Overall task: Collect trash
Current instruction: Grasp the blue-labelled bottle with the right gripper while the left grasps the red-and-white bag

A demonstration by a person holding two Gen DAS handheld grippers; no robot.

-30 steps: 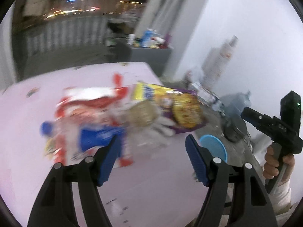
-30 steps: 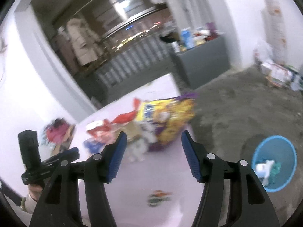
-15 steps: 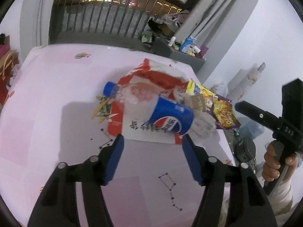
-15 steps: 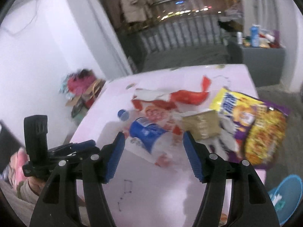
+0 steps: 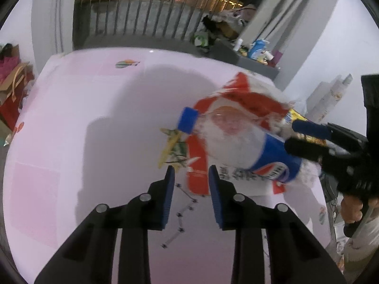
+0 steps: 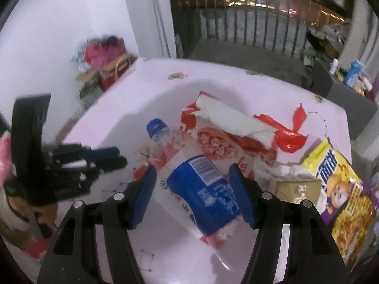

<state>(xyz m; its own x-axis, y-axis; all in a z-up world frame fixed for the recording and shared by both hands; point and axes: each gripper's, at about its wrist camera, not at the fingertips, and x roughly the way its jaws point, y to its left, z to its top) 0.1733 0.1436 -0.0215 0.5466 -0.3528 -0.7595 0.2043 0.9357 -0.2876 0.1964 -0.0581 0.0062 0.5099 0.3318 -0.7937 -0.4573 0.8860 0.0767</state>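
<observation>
An empty clear plastic bottle (image 6: 189,168) with a blue cap and blue label lies on the pink table among wrappers; it also shows in the left wrist view (image 5: 239,142). My right gripper (image 6: 193,177) is open, its fingers either side of the bottle's labelled body. My left gripper (image 5: 190,177) is partly closed and empty, just before the near edge of a red and white snack bag (image 5: 236,104). The same bag (image 6: 218,142) lies under the bottle, with a white tissue (image 6: 232,120) on it.
A yellow and purple chip bag (image 6: 341,189), a small brown carton (image 6: 296,187) and a red wrapper (image 6: 289,137) lie at the right. A yellow wrapper (image 5: 173,144) lies left of the bottle. Boxes and bags stand by the table's left side (image 6: 104,71).
My right gripper has come down around the bottle. My left gripper's fingers have narrowed and it has shifted left of the pile.
</observation>
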